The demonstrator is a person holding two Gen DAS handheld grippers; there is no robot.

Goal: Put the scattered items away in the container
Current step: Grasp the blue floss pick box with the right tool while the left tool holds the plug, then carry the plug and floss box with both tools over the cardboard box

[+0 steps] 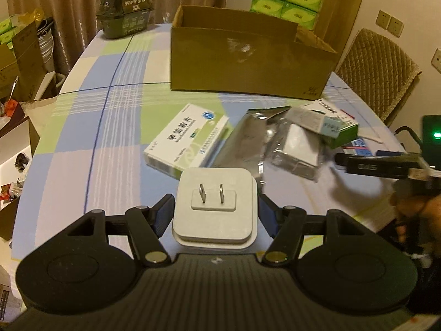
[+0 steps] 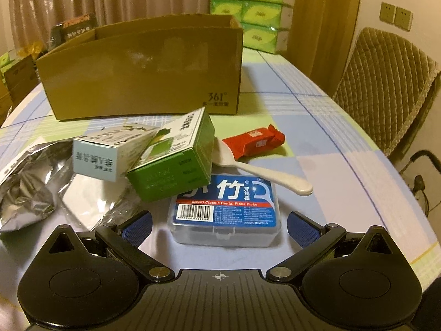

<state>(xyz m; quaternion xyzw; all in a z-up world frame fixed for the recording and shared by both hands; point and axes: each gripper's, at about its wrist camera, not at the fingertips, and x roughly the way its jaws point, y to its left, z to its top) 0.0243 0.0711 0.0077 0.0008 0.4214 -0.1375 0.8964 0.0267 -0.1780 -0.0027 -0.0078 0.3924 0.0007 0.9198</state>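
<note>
In the left wrist view my left gripper point(image 1: 216, 209) is shut on a white plug adapter point(image 1: 215, 207), prongs facing up, held above the table. The open cardboard box point(image 1: 248, 60) stands beyond it. A white medicine box point(image 1: 187, 140), a silver foil bag point(image 1: 248, 135) and a green box point(image 1: 333, 127) lie between. In the right wrist view my right gripper point(image 2: 219, 226) is open, its fingers either side of a blue dental floss pick case point(image 2: 226, 209) on the table. Behind the case lie a green box point(image 2: 176, 160), a pale blue box point(image 2: 110, 154), a white spoon point(image 2: 261, 171) and a red packet point(image 2: 253, 140). The cardboard box point(image 2: 143, 80) stands further back.
A dark green package point(image 1: 124, 13) sits at the table's far left corner. Stacked green tissue packs point(image 2: 253, 11) stand behind the box. A padded chair point(image 2: 386, 91) is at the right edge of the table. Cartons and clutter point(image 1: 16, 63) fill the floor on the left.
</note>
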